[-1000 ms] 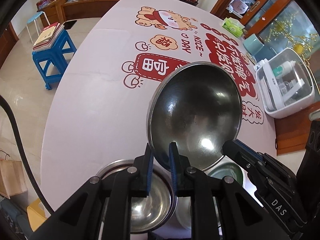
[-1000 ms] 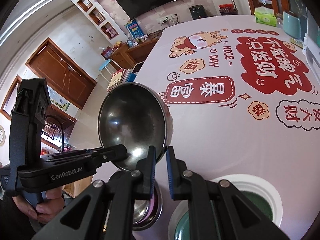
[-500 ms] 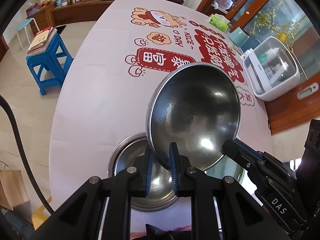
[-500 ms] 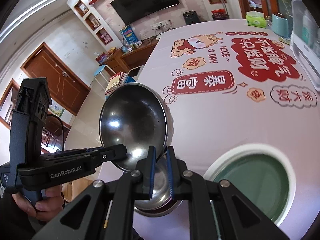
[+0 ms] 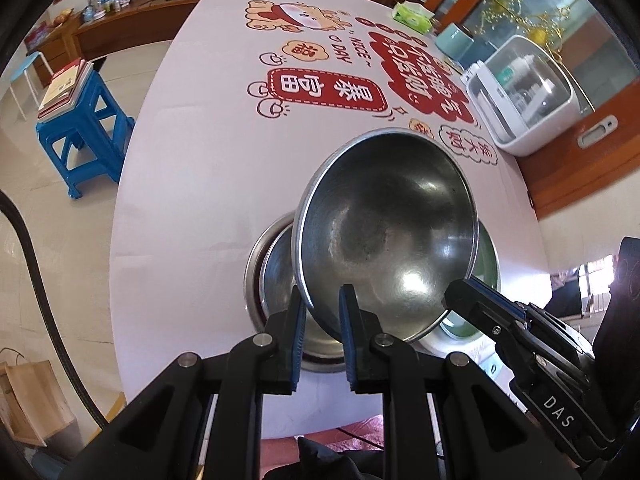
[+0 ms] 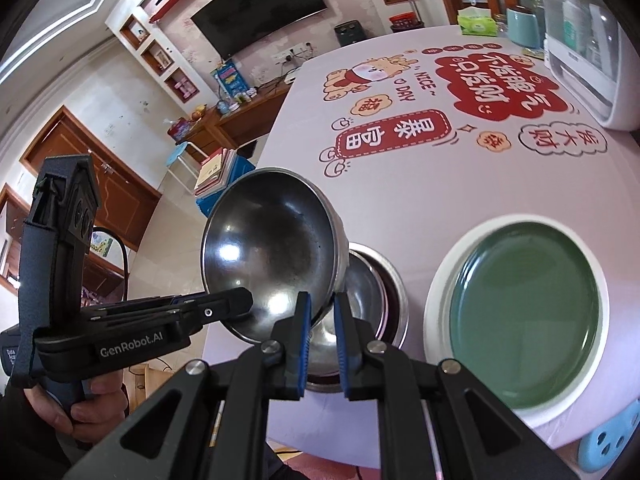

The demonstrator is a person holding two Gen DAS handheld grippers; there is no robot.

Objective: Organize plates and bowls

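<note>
Steel, round and tilted, the shiny metal bowl (image 5: 384, 240) hangs over a second steel bowl (image 6: 372, 280) on the counter (image 5: 192, 184), its rim pinched by the nearly closed jaws of both left gripper (image 5: 322, 332) and right gripper (image 6: 322, 332); levelling it before lowering should nest it cleanly.

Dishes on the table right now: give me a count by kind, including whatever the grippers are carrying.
Steel bowls: 2, the held bowl gripped by its rim in the left gripper and the right gripper, and the table bowl below it.
Green plates: 1, the green plate.
Total: 3 dishes.
</note>
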